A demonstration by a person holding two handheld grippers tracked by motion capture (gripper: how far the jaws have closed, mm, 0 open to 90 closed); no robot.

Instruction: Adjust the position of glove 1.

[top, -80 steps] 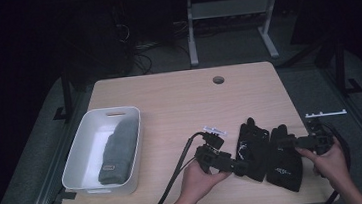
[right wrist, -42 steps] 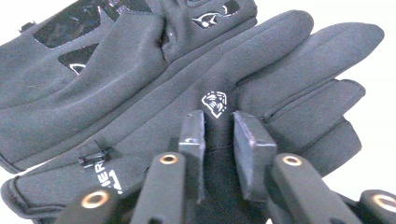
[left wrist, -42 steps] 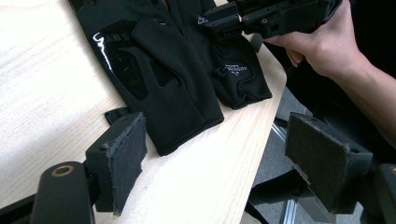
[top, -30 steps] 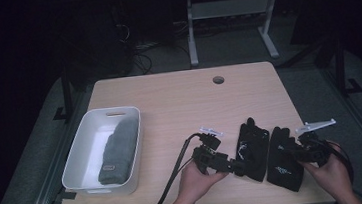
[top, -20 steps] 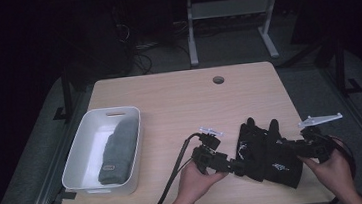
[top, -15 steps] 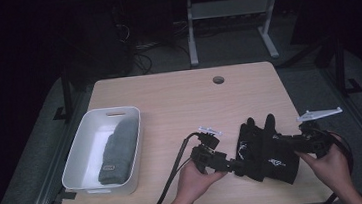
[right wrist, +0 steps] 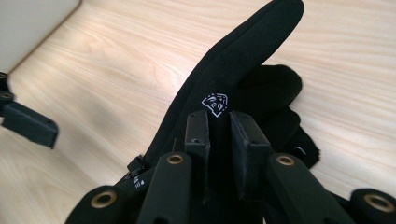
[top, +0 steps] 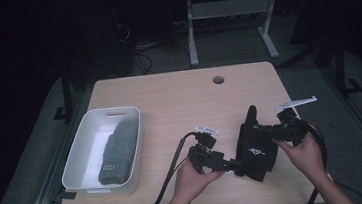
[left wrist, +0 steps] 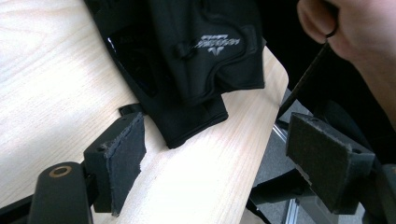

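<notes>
We are pinching one black glove (right wrist: 233, 79) in our right tool (right wrist: 219, 135), lifting it over a second glove (top: 255, 167) near the table's (top: 178, 97) front right edge. Our left tool (left wrist: 219, 168) is gaping wide, gripping nothing (just beside the gloves' cuffs). One white bin (top: 81, 157) is sitting far left; the middle is lying open.

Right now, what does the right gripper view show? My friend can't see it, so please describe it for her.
The right gripper is shut on a black fabric glove, lifting one long glove finger above the light wooden table. A small white logo sits on the glove just past the jaws, and a white plastic bin shows at the top left corner.
</notes>
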